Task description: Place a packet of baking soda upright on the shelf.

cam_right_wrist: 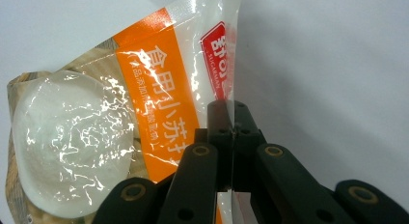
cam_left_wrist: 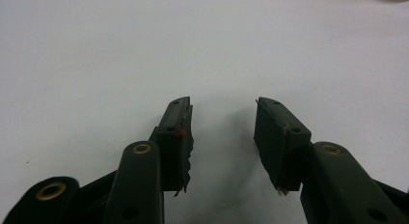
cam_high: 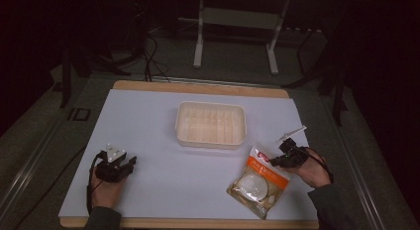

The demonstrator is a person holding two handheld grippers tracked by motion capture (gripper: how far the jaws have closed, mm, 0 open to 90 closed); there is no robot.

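A clear plastic food bag [cam_high: 258, 180] with an orange band and a red label lies at the table's front right. In the right gripper view the bag [cam_right_wrist: 120, 118] has white round pieces inside, and my right gripper [cam_right_wrist: 232, 113] is shut on its edge near the red label. From above, the right gripper [cam_high: 275, 161] sits at the bag's upper right corner. My left gripper [cam_high: 131, 163] rests at the front left, apart from everything. Its jaws [cam_left_wrist: 223, 118] stand open over bare white table with nothing between them.
A cream plastic tray [cam_high: 211, 124] stands empty at the middle of the white table sheet [cam_high: 163, 190]. A dark floor with cables and a white stand frame [cam_high: 236, 22] lies beyond the far edge.
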